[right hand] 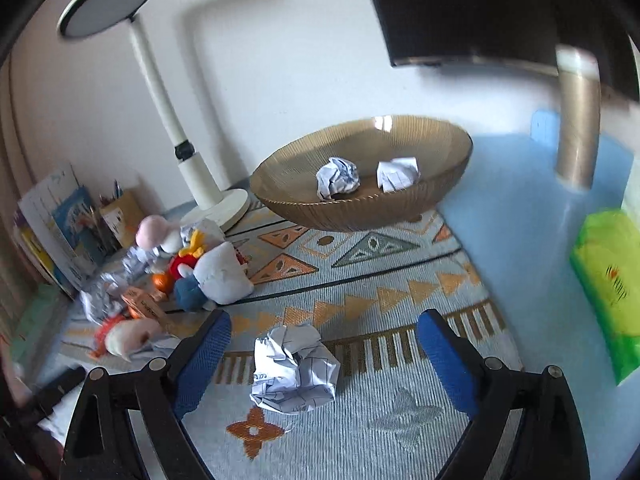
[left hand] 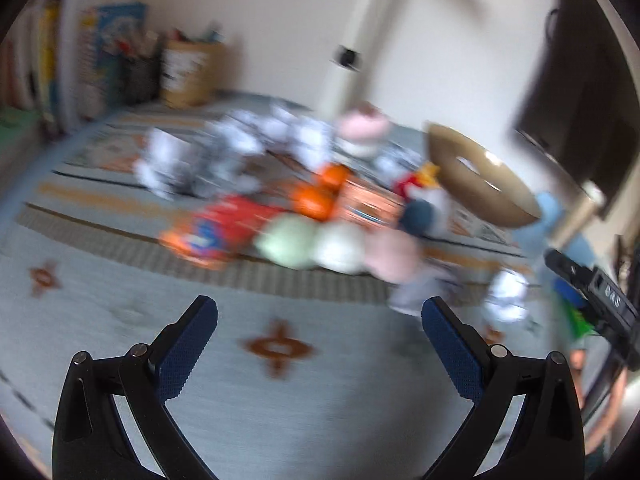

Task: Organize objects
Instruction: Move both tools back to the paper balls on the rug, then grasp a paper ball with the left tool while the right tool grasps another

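Note:
In the right wrist view a crumpled ball of squared paper [right hand: 294, 368] lies on the patterned cloth between the blue pads of my right gripper [right hand: 324, 332], which stands open and apart from it. Behind it a brown ribbed bowl [right hand: 400, 210] holds two more paper balls [right hand: 337, 178] [right hand: 397, 174]. The left wrist view is blurred: my left gripper [left hand: 320, 318] is open and empty above bare cloth. Beyond it lie pastel balls [left hand: 316, 242], oranges [left hand: 316, 196], a red packet [left hand: 224, 226] and crumpled papers [left hand: 224, 152]. The bowl [left hand: 480, 180] sits at the right.
A white desk lamp [right hand: 200, 184] stands at the back, with books and pencil holders [right hand: 80, 224] to the left. Plush toys [right hand: 208, 264] and a small orange box [right hand: 146, 304] crowd the left. A green packet [right hand: 608, 288] lies right. A dark monitor [right hand: 500, 8] hangs above.

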`<action>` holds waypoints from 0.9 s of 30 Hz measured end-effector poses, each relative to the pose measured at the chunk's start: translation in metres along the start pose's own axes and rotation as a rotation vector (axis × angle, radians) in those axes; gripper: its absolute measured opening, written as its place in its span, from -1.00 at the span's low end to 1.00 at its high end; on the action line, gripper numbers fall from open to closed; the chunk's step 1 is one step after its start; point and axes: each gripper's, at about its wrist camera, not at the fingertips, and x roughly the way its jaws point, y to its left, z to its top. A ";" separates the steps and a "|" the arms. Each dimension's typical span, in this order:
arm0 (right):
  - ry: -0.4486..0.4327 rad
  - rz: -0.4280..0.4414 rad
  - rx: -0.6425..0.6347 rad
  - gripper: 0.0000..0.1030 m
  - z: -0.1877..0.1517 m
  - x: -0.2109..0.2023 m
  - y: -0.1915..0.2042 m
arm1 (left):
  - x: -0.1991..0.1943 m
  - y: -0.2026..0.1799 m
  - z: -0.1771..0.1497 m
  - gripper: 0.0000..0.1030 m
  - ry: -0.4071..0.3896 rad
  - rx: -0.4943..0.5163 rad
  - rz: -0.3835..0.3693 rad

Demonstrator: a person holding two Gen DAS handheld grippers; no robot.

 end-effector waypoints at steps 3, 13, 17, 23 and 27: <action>0.011 0.083 0.087 0.82 0.002 -0.007 -0.022 | 0.017 -0.023 -0.001 0.98 0.071 0.024 -0.059; 0.267 0.058 -0.188 0.81 -0.015 0.033 0.012 | 0.056 -0.072 0.002 0.71 0.133 0.157 -0.037; 0.292 0.062 -0.186 0.55 -0.013 0.044 0.019 | 0.065 -0.073 0.003 0.48 0.161 0.165 -0.008; 0.264 0.011 -0.207 0.09 -0.016 0.048 0.026 | 0.062 -0.079 0.000 -0.13 0.139 0.205 -0.035; 0.195 0.050 -0.216 0.09 -0.013 0.032 0.024 | 0.044 -0.087 -0.004 -0.13 0.093 0.248 -0.129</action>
